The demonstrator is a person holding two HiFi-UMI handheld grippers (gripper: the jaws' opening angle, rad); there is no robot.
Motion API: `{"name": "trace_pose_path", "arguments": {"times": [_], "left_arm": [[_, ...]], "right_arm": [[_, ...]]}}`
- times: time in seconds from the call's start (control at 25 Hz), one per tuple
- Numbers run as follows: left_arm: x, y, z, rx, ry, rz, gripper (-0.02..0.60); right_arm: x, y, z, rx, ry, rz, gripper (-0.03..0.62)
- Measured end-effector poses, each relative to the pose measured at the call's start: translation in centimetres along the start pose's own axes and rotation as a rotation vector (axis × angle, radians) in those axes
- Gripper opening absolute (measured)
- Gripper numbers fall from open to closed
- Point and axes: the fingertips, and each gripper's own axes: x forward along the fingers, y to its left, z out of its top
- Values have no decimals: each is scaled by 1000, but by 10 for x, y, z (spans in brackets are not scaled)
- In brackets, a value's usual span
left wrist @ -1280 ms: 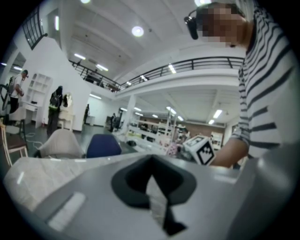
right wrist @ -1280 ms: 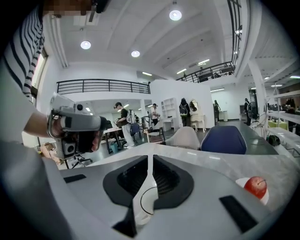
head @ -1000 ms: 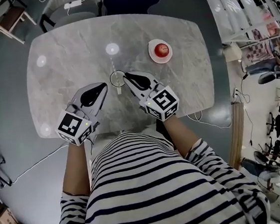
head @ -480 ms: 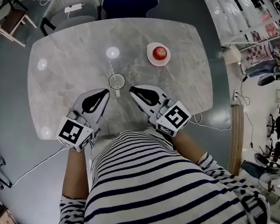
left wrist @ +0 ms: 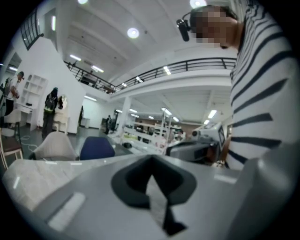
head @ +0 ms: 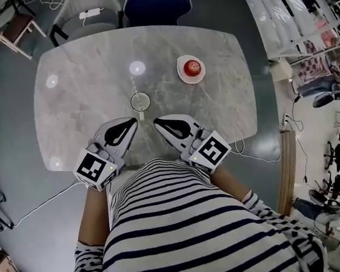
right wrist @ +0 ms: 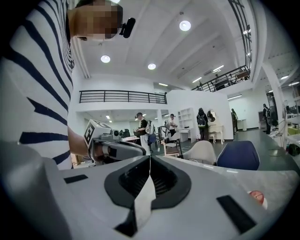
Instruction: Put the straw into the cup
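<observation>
Over the last 1 s both tongs have come back toward me. The right tongs (head: 157,122), which were at the cup's rim, are now near the desk's near edge, well apart from the cup (head: 140,100). The left tongs (head: 133,122) have slid back with them. The 2 tips point in toward each other, just short of the cup on its near side. In each gripper view the jaws are pressed together with nothing between them, so both tongs are closed and empty.

The cup stands alone at the middle of the desk (head: 82,112). A thin pale line runs from its far rim away from me, and I take it for the straw (head: 134,84). From that, I judge the straw is already in the cup and released, and the pull-back is the end of the job rather than a step toward it.

What I can't settle:
- The straw is very thin and the cup is clear, so I can't tell how deep the straw sits or whether it leans on the rim.
- A small pale smear on the cup's near side could be a glint or something else.
- Neither gripper view shows the cup. Both look out over the desk into the room, and the left one is blurred.
- My striped shirt covers the desk's near edge.
- To the far right a plate (head: 192,68) holds something red, well apart from the cup.
</observation>
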Motion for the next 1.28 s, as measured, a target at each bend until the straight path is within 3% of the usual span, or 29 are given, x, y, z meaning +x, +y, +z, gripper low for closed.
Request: {"name": "trace_pose_path", "arguments": {"times": [1.28], "left_arm": [[4,-5,0,17,3,10,6]], "right_arm": [[-3,-6,-4,-35,36,-18,5]]}}
